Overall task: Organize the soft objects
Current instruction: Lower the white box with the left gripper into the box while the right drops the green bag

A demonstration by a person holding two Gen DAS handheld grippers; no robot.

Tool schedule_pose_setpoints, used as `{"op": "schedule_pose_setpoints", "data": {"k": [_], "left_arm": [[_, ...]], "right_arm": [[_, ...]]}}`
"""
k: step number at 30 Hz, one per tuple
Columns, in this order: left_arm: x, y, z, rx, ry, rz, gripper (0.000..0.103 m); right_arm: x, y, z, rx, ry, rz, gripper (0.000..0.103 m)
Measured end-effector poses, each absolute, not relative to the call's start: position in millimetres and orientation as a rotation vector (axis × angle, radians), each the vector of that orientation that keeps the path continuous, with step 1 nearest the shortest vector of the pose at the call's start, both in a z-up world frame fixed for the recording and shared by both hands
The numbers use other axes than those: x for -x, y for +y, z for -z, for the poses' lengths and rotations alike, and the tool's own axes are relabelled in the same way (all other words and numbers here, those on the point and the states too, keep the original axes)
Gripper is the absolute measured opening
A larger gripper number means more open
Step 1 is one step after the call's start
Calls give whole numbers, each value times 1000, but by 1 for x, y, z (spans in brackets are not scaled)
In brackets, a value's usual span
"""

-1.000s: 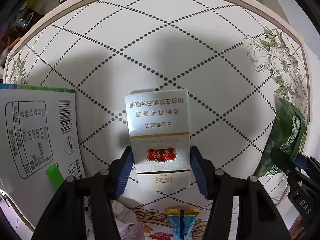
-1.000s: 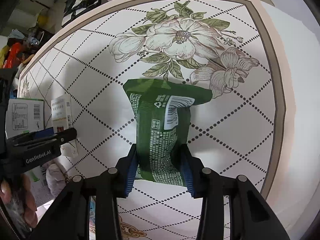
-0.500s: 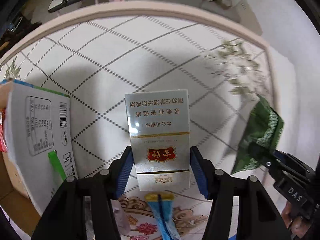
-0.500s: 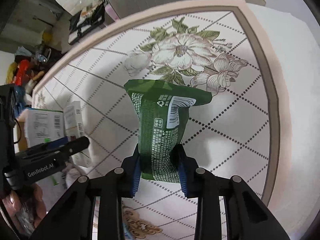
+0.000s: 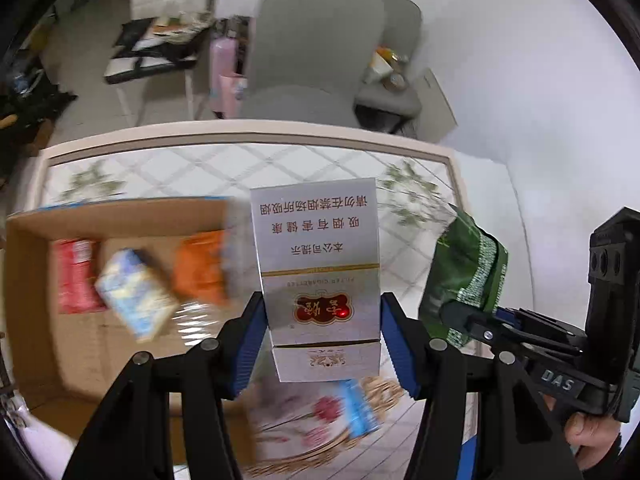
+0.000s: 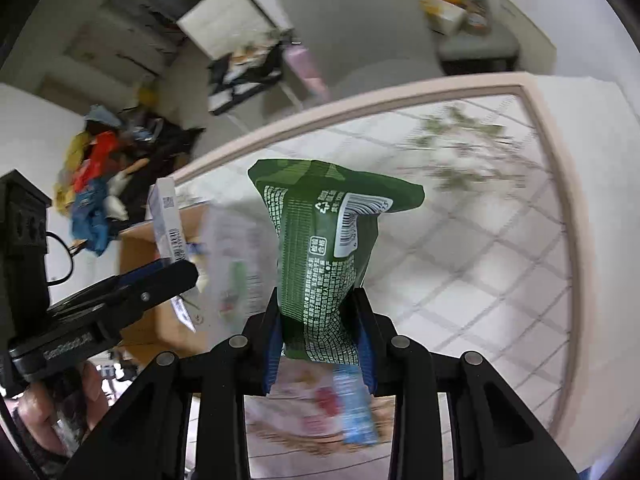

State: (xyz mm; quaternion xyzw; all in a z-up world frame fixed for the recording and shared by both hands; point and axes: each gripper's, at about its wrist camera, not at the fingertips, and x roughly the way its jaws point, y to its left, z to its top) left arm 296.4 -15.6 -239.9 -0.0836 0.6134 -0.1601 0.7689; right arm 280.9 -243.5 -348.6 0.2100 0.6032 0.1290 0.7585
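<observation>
Gripping a silver cigarette pack (image 5: 318,280) by its lower sides, the left claw (image 5: 320,344) holds it raised above the tabletop (image 5: 200,164). The right claw (image 6: 318,340) is pinched tight on the lower end of a green snack pouch (image 6: 320,248), also raised. Below lies a blurred blue packet (image 5: 358,408). Farther left sits an open cardboard box (image 5: 120,216) holding red, orange and pale blue packs. Beyond the tabletop stands a grey chair (image 5: 316,48).
</observation>
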Motion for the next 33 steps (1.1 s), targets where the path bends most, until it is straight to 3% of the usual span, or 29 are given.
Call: {"op": "schedule_pose_setpoints", "data": {"k": [5,12,25,27,29,30,33], "left_arm": [[-278,92,240,175,1350,230,53],[-269,204,289,179,1491,113,53],[-285,237,350,117,1623,121,54],[-285,240,354,145,1648,127,54],[-283,244,354,152,1657,125,54],[-282,244,352,145,1653,123,58],[-278,244,344,127,1635,127,75]], "right_arm": [[-269,-136,334,-424,1338,-384,34],[-269,13,373,-338,1457,-427,34],[-279,109,422,-183,1582,-394,36],[-286,110,427,-181,1592,-398,47],[-285,111,426,-169,1588,-398,86],[-285,111,425,-162,1582,-396,93],[-283,111,420,-130,1569,-372,94]]}}
